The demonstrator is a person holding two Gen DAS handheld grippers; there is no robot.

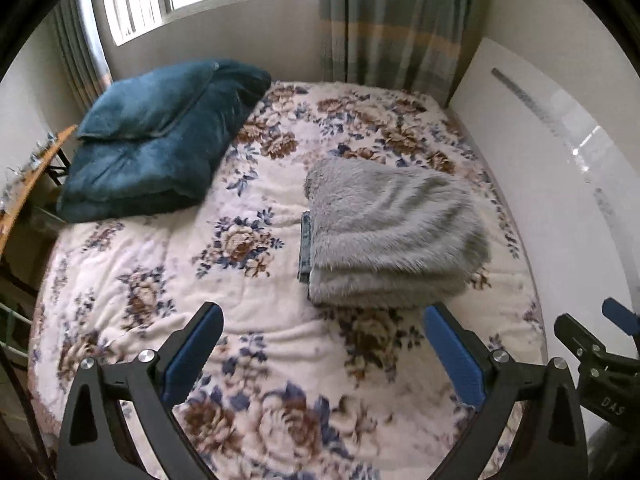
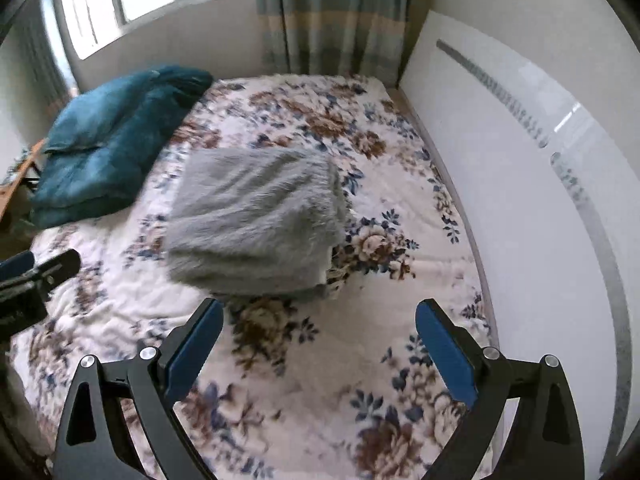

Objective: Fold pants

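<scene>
The folded grey fluffy pants [image 1: 392,232] [image 2: 256,216] lie as a thick stack on the floral bedspread [image 1: 140,264] [image 2: 392,288], right of the bed's middle. A dark blue denim edge [image 1: 306,248] shows from under the stack's left side. My left gripper [image 1: 323,312] hangs open above the bedspread, just short of the stack's near edge, with nothing between its blue pads. My right gripper [image 2: 320,306] is also open and holds nothing, apart from the pants. Each gripper shows at the edge of the other's view: the right gripper [image 1: 600,344] and the left gripper [image 2: 36,268].
A teal pillow on a folded teal duvet [image 1: 160,140] [image 2: 112,140] lies at the bed's far left. A glossy white board [image 1: 540,200] [image 2: 500,160] runs along the right side. Green curtains [image 1: 400,20] and a window stand behind. A wooden table edge [image 1: 32,176] is at the left.
</scene>
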